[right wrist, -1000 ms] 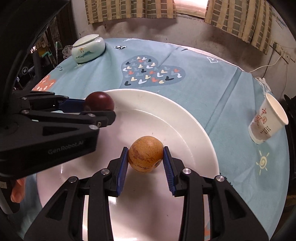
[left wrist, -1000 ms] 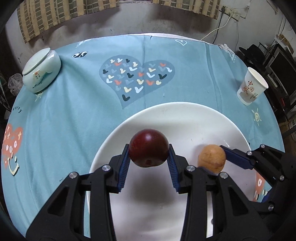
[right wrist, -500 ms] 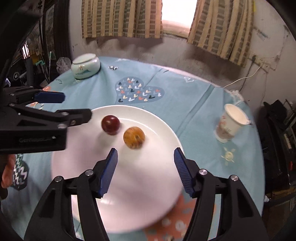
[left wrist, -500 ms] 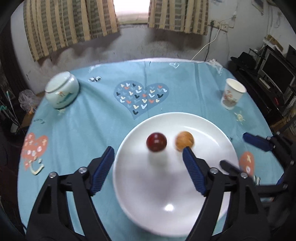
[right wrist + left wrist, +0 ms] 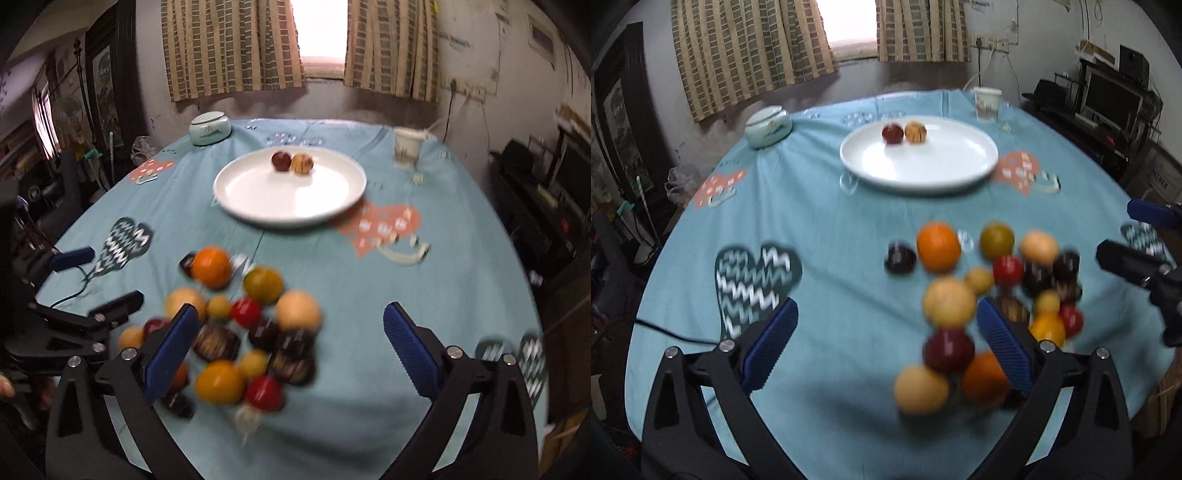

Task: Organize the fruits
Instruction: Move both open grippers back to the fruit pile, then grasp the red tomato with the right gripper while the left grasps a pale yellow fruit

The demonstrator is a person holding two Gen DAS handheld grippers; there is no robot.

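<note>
Lying side by side and touching, a dark red fruit [image 5: 892, 133] and a tan fruit [image 5: 915, 133] are seen on the far part of the white plate [image 5: 923, 173]. Nearer, a blurred heap of loose fruits [image 5: 236, 328] is spread on the blue-clothed counter [image 5: 827, 236]. Both the left tool [image 5: 886, 347] and the right tool [image 5: 291, 354] are held spread wide, empty, above the counter's near part.

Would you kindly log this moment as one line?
left claw: open, empty | right claw: open, empty | plate: two fruits | fruit pile: on cloth
</note>
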